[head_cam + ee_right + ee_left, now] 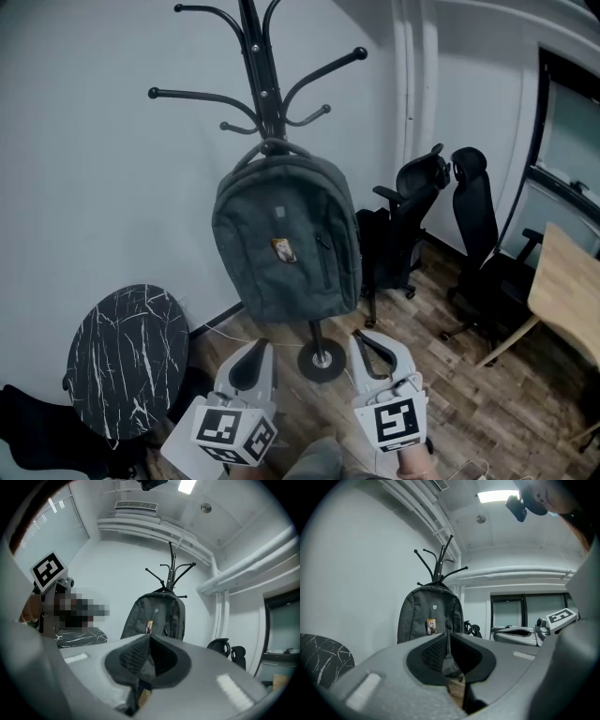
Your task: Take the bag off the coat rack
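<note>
A dark grey backpack (286, 239) hangs by its top loop from a black coat rack (260, 70) against the white wall. It has a small picture tag on its front. Both grippers are low in the head view, short of the bag and below it. My left gripper (253, 361) is shut with nothing in it, and my right gripper (368, 354) is shut and empty too. The backpack (430, 618) stands ahead of the closed jaws in the left gripper view. In the right gripper view the backpack (154, 616) and rack (171, 571) also lie straight ahead.
A round black marble-look table (127, 361) stands at the lower left. Two black office chairs (412, 220) are at the right on the wooden floor, beside a light wooden desk (567, 281). The rack's round base (322, 361) sits between the grippers.
</note>
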Demonstrator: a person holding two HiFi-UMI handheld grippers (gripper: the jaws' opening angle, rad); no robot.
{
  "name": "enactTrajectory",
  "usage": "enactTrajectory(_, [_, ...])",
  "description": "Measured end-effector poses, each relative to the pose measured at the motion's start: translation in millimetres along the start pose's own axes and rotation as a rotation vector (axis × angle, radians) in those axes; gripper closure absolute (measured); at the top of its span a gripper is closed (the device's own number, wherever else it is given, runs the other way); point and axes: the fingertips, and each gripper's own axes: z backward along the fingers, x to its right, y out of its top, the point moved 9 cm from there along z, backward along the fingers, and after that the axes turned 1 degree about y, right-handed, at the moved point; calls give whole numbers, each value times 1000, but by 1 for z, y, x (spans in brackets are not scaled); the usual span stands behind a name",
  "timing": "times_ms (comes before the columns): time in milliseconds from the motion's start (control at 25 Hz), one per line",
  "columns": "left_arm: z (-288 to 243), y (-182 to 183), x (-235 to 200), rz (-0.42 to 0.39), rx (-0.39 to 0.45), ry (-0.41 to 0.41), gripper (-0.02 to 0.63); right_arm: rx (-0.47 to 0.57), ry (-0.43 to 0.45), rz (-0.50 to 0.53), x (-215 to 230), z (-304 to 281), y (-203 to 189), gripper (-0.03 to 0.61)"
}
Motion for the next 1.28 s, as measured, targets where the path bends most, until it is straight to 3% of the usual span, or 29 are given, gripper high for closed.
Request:
enactTrajectory(360, [-27, 6, -24, -10, -5, 21, 596, -8, 6, -1, 16, -37, -3, 572])
enactTrajectory(440, [-32, 9, -29, -10, -10, 32, 531, -7, 5, -1, 18, -44, -3, 572])
enactTrajectory(600, [-39, 10, -41, -13, 1, 37, 523, -1, -1, -6, 24, -55, -3, 571])
enactTrajectory(680, [-42, 12, -46, -14, 8, 43, 519, 3, 1, -12, 27, -61, -2, 520])
enactTrajectory(1280, [-78, 31, -90, -57, 30, 66, 444, 18, -69, -5, 58, -98, 4, 462])
